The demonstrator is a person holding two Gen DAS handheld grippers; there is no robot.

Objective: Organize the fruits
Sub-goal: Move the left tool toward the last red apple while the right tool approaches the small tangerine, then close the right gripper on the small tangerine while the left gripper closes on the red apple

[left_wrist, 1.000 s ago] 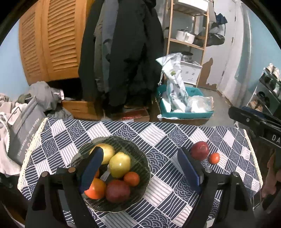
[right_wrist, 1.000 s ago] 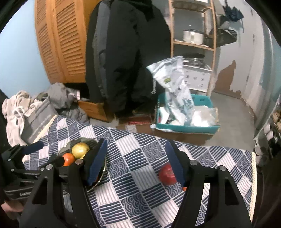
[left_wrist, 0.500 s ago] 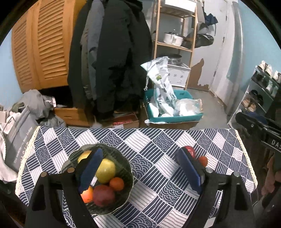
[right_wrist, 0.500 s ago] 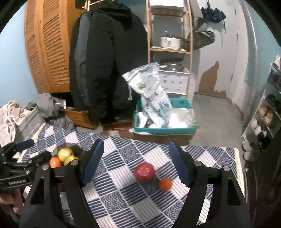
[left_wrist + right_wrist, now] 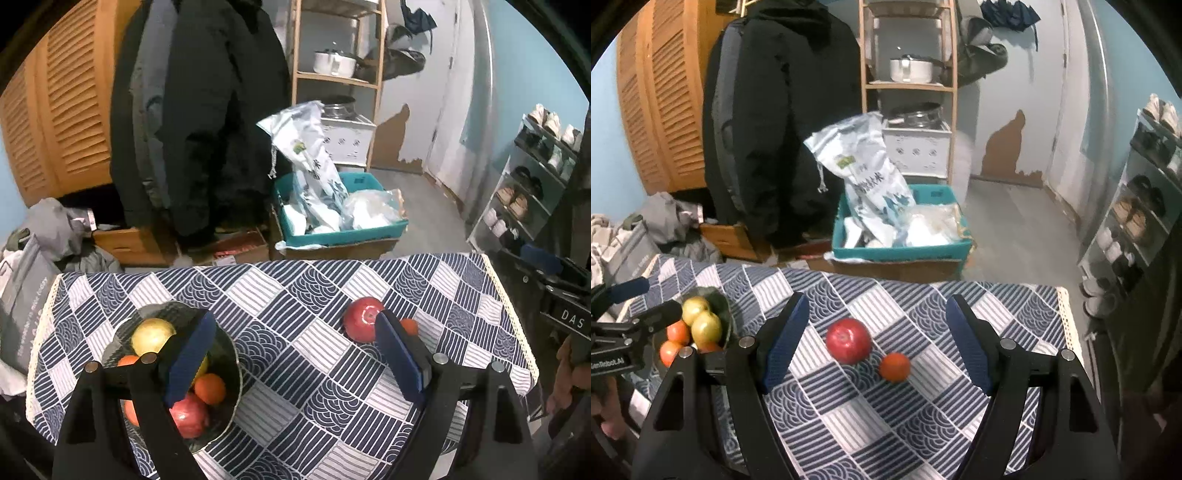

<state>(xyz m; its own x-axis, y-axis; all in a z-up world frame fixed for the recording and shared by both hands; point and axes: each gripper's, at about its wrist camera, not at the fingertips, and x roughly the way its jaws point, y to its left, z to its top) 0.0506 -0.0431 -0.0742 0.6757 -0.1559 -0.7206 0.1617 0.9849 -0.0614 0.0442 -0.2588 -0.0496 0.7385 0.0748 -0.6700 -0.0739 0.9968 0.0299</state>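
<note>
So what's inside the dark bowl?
The bowl holds yellow apples, oranges and a red apple. The left gripper's finger hides some.

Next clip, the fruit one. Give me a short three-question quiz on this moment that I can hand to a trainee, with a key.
1. True or false: the red apple on the tablecloth already lies inside the glass bowl.
2. Multiple choice: what lies right beside the red apple? A) a small orange fruit B) a yellow apple C) a knife
3. Fill in: the right gripper has its jaws ____, with nothing pressed between the pads.

Key
1. False. It sits on the cloth, apart from the bowl.
2. A. The small orange fruit lies next to it; the yellow apples are in the bowl.
3. Open. The left gripper is open too and holds nothing.
</note>
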